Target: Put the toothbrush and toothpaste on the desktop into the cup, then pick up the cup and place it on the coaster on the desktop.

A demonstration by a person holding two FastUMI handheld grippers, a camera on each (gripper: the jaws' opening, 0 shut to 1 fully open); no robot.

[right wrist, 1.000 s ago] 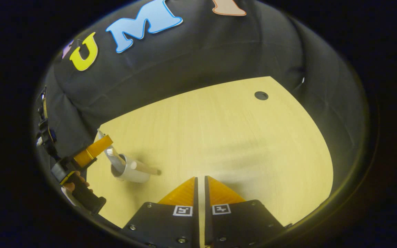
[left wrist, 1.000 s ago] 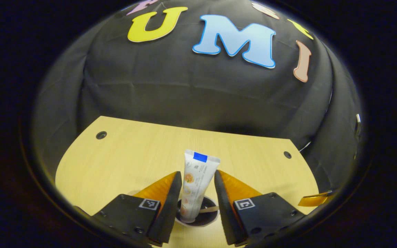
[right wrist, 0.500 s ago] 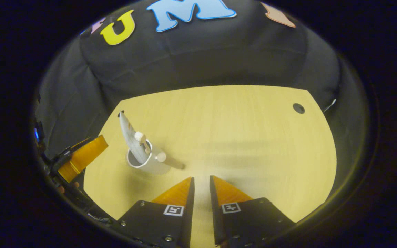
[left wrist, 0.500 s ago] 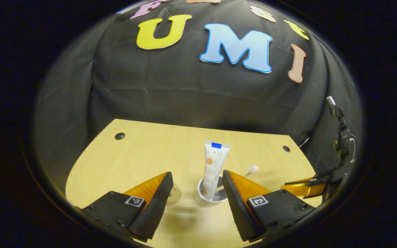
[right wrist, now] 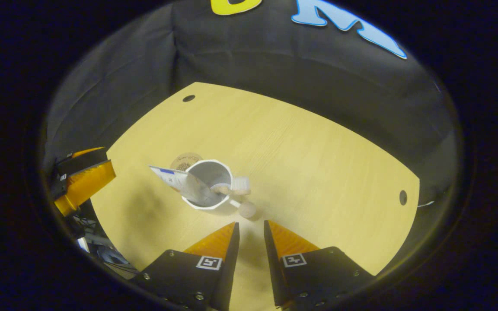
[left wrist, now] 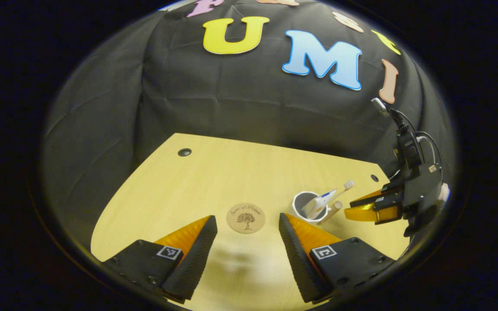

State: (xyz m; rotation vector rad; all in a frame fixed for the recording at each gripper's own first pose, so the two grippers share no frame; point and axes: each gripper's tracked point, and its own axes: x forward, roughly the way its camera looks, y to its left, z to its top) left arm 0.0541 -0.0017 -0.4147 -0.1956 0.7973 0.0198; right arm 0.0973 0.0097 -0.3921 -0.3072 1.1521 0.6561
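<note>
- Left gripper view: the left gripper [left wrist: 247, 242] hangs above the pale wooden desktop [left wrist: 214, 177] with its fingers spread wide and nothing between them; beyond the gap lies the round brown wooden coaster [left wrist: 245, 218], flat on the desktop, printed with a small tree under a curved line of script too small to read; to the right of the coaster, apart from it, stands the white cup [left wrist: 308, 206]; the white toothpaste tube with a blue band [left wrist: 319, 204] and the wooden-handled toothbrush [left wrist: 337, 192] lean out of the cup toward the right; just past the cup the right gripper [left wrist: 363, 208] comes in from the right edge, its fingers close together.
- Right gripper view: the right gripper [right wrist: 251, 242] has its fingers released, a narrow gap between them, gripping nothing; ahead stands the white cup [right wrist: 208, 183], upright on the desktop [right wrist: 301, 147], near the fingertips but not touching them; the toothpaste tube [right wrist: 180, 181] juts out to the left, its printing unreadable; the toothbrush [right wrist: 234, 189] rests across the right rim; the coaster [right wrist: 183, 160] peeks out behind the cup; the left gripper [right wrist: 82, 179] shows at the left edge.
</note>
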